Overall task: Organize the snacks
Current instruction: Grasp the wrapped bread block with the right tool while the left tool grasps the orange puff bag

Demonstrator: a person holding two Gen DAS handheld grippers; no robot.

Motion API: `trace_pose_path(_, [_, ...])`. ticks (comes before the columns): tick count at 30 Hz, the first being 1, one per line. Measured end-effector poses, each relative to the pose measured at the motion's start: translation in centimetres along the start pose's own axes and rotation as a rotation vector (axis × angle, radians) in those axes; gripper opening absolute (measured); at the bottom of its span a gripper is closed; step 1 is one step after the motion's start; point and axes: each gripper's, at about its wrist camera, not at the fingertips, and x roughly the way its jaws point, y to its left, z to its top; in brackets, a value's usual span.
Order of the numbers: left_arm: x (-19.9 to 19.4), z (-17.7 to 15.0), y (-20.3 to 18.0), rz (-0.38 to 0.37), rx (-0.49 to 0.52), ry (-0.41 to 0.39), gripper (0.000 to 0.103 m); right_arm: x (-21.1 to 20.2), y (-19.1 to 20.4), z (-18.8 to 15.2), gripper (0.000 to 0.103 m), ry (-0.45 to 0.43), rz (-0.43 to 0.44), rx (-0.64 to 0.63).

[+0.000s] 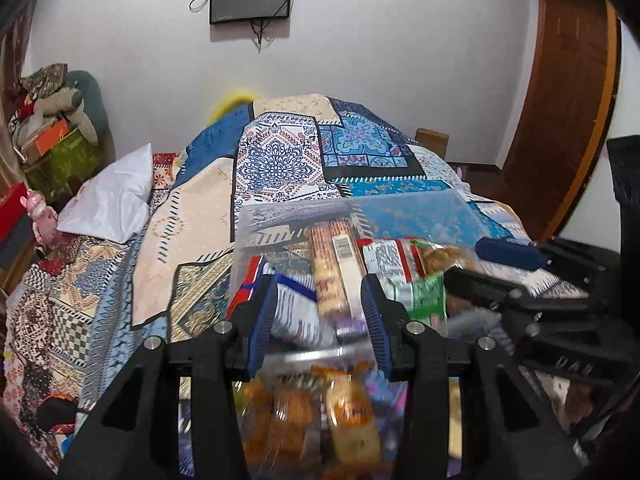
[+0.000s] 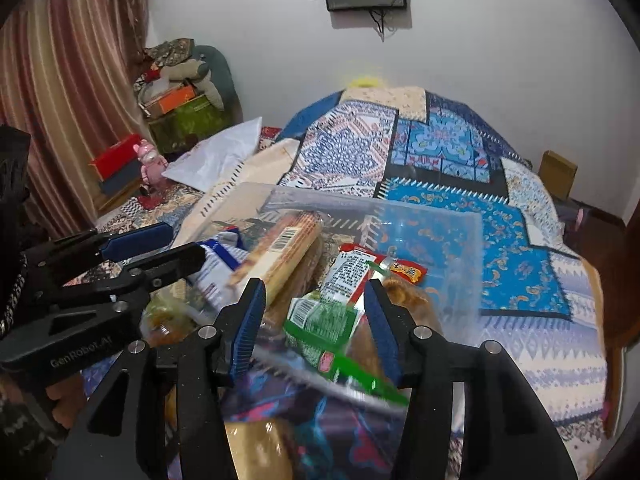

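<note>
**A:** So where are the snacks?

**B:** Mostly piled in the clear bin (image 2: 460,236) on the quilt (image 1: 280,156). A long biscuit roll (image 1: 334,268) runs near to far down the middle, a blue-white bag (image 1: 294,308) lies left of it, and a green-red packet (image 2: 340,292) sits on the right. A few orange packs (image 1: 348,420) are nearest the cameras, too blurry to make out.

**A:** And the grippers?

**B:** The left gripper (image 1: 318,320) is spread wide over the roll and the blue-white bag, holding nothing. The right gripper (image 2: 314,324) is also wide open, straddling the green-red packet; can't tell if the pads touch it.
</note>
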Motion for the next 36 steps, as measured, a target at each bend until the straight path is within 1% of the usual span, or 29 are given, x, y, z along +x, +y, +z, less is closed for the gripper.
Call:
trace_pose_path(4, [-2.0, -1.4, 0.4, 0.004, 0.018, 0.031, 0.043, -2.6, 0.8, -0.8, 0.048, -0.015, 0.011, -0.013])
trace_pose_path(6, [-2.6, -2.3, 0.6, 0.024, 0.019, 0.045, 0.043, -3.4, 1.0, -1.4, 0.049, -0.012, 0.027, -0.011])
trace_pose_path(8, [-3.1, -3.6, 1.0, 0.036, 0.013, 0.069, 0.043, -4.1, 1.2, -2.1, 0.050, -0.004, 0.038, -0.012])
trace_pose_path(11, [-3.3, -5.5, 1.8, 0.040, -0.009, 0.109, 0.043, -4.9, 1.6, -3.5, 0.050, 0.012, 0.030, -0.025])
trace_pose_path(17, [-2.7, -8.4, 2.5, 0.049, -0.022, 0.183, 0.043, -4.9, 1.6, -6.2, 0.051, 0.067, 0.032, -0.016])
trace_pose_path(22, [-1.5, -9.8, 2.6, 0.042, -0.028, 0.227, 0.044, -3.6, 1.4, -8.0, 0.051, 0.129, 0.039, -0.006])
trace_pose_path(23, [-1.2, -10.0, 2.7, 0.041, -0.033, 0.232, 0.044, -3.5, 1.4, -8.3, 0.051, 0.135, 0.040, -0.005])
trace_pose_path(24, [-1.0, -10.0, 2.8, 0.043, -0.041, 0.233, 0.051, -3.2, 1.3, -8.5, 0.051, 0.144, 0.045, -0.001])
trace_pose_path(25, [-0.9, -10.2, 2.9, 0.043, -0.047, 0.228, 0.061, -2.8, 1.3, -8.7, 0.051, 0.152, 0.052, 0.004])
trace_pose_path(26, [-0.8, -10.2, 2.9, 0.042, -0.052, 0.219, 0.064, -2.9, 1.4, -9.0, 0.051, 0.157, 0.057, 0.009])
trace_pose_path(28, [-0.4, -10.1, 2.8, 0.043, -0.050, 0.206, 0.065, -2.3, 1.4, -9.3, 0.051, 0.170, 0.070, 0.019])
trace_pose_path(32, [0.7, -9.9, 2.6, 0.046, -0.039, 0.221, 0.065, -1.1, 1.7, -9.7, 0.051, 0.199, 0.093, 0.028])
trace_pose_path(34, [1.6, -9.8, 2.8, 0.060, -0.035, 0.232, 0.065, -0.8, 1.9, -9.9, 0.061, 0.200, 0.097, 0.028])
trace_pose_path(36, [2.4, -9.8, 3.0, 0.062, -0.044, 0.245, 0.065, -0.5, 2.1, -10.0, 0.062, 0.203, 0.099, 0.024])
